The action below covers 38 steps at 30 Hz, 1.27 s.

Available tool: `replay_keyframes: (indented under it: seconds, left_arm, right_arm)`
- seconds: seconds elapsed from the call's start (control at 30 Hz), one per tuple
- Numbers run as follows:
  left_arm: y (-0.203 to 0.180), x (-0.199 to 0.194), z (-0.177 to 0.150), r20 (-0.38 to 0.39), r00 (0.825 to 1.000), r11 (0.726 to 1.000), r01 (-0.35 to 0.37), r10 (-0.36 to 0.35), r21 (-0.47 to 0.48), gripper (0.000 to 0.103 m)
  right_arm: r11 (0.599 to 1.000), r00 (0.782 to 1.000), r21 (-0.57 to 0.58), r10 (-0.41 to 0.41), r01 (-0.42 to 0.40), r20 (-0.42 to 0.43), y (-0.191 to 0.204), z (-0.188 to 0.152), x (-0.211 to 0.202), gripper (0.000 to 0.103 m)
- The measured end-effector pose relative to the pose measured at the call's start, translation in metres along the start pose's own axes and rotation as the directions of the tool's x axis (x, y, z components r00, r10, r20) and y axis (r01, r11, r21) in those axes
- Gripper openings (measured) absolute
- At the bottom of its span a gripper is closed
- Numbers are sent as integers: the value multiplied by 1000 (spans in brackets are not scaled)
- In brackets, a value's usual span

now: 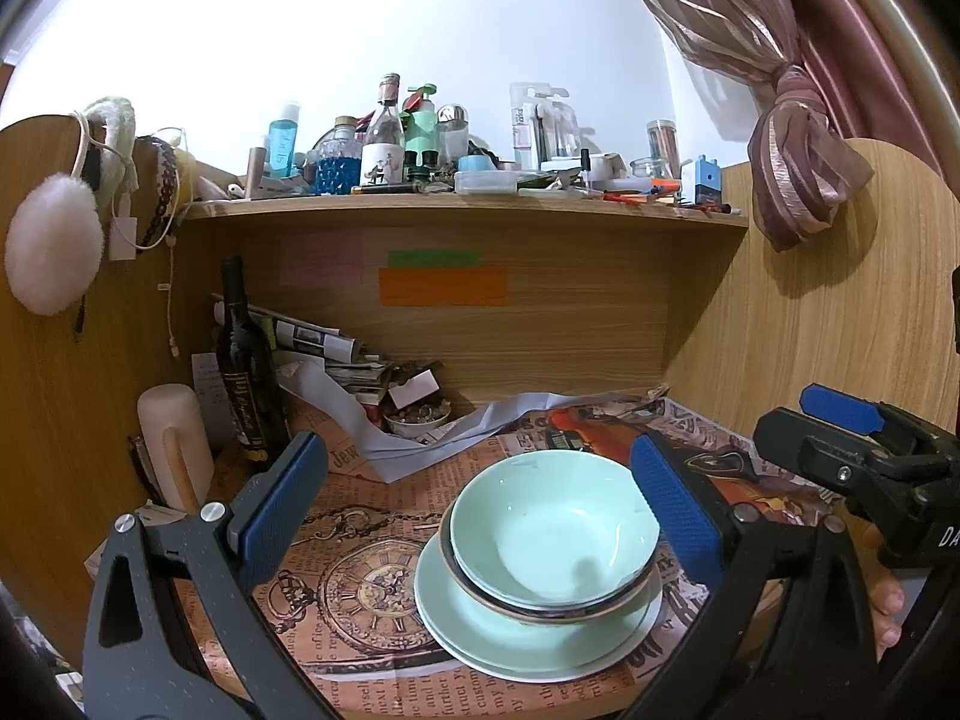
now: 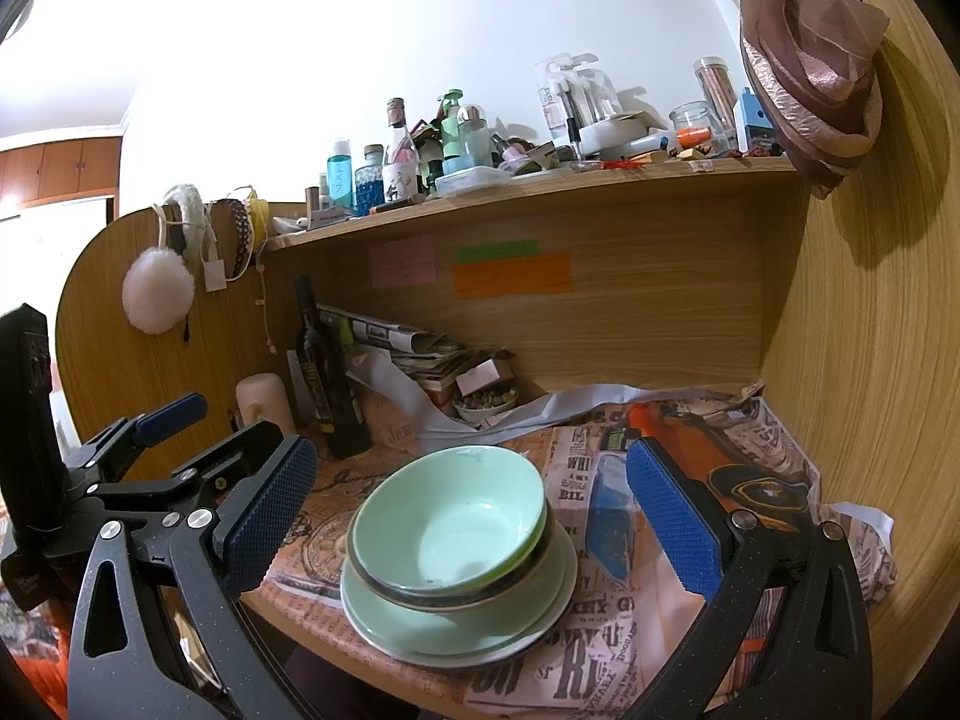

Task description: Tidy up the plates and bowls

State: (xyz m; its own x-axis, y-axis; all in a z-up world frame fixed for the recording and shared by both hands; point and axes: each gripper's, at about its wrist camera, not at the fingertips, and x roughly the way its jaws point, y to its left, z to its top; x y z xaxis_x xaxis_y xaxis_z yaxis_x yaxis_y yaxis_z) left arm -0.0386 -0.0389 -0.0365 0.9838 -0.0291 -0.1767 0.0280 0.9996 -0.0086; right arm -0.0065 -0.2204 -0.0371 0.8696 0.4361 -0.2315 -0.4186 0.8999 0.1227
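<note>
**Both jaws apart, nothing held, above a finished-looking stack of dishes**

The jaws of the left gripper (image 1: 480, 507) are spread wide and empty; those of the right gripper (image 2: 471, 516) are likewise spread and empty. Between and just beyond each pair of jaws, a stack is seen on the newspaper-covered desk (image 1: 360, 588): a pale green bowl (image 1: 555, 534) is nested in a dark-rimmed bowl (image 1: 480, 585), and both are set on a green plate (image 1: 474, 636), under which a white plate (image 1: 600, 663) shows at the edge. No pad is seen touching the dishes. Beyond the left-hand jaw, a dark bottle (image 1: 246, 372) stands well apart.

The dishes are judged to be glazed ceramic: stiff, fairly heavy, slippery and breakable. A hold across a bowl's rim wall, one pad inside and one outside, is judged the surest. The plates lie flat, so an edge would first have to be lifted.
</note>
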Motion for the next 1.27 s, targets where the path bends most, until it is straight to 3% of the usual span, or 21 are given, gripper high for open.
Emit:
replay_keyframes:
  seconds: [0.73,1.27]
  left_arm:
    - [0,8,-1,-15,1000,999,27,-27,-24,103]
    - [15,39,-3,-66,997,998,38,-41,-51,103]
  right_arm:
    - [999,999,34,-33,32,16,2,2,0,103]
    - [997,998,46,-55,56,-26,3,-1,24,103]
